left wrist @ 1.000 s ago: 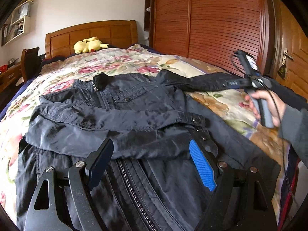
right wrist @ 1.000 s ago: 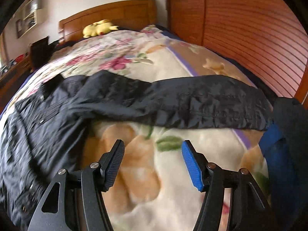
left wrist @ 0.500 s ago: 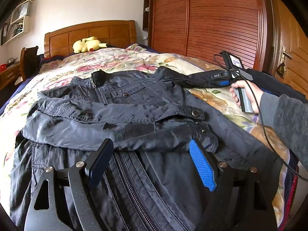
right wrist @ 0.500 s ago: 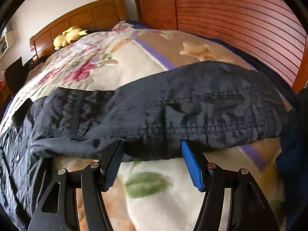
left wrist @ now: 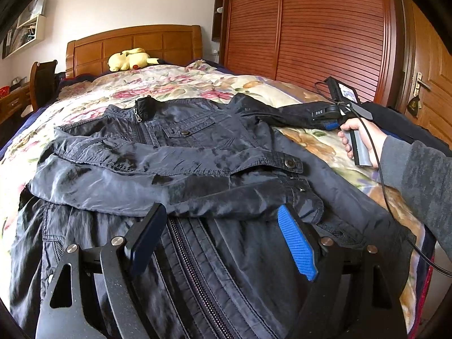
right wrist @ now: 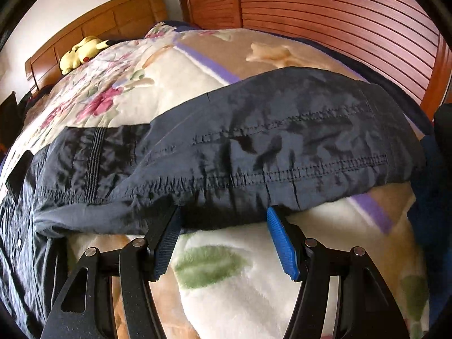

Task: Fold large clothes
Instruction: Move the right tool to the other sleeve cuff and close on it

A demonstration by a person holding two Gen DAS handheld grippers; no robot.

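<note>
Starting at my left, I see a wooden chair [left wrist: 42, 82] beside the bed [left wrist: 84, 104], whose floral blanket [left wrist: 175, 80] carries a yellow plush toy [left wrist: 130, 59] up by the headboard [left wrist: 132, 46]. The dark jacket [left wrist: 197, 152] lies front-up across the blanket, zipped, with one sleeve [left wrist: 158, 180] folded over the chest. My left claw [left wrist: 223, 240] sits low over the jacket's lower front, its jaws spread wide, tips at the edge of the folded sleeve and gripping nothing. Further right, the other sleeve [left wrist: 282, 113] stretches out flat towards the wardrobe [left wrist: 310, 28]. My right hand [left wrist: 356, 132] holds the right claw [left wrist: 329, 120] at that sleeve's end. In the right wrist view the right claw [right wrist: 223, 240] is wide open, its tips meeting the near edge of the outstretched sleeve [right wrist: 254, 152], with cloth bulging over the gap between the jaws; I cannot tell whether the tips reach under the cloth. The blanket [right wrist: 240, 276] shows below the sleeve.
</note>
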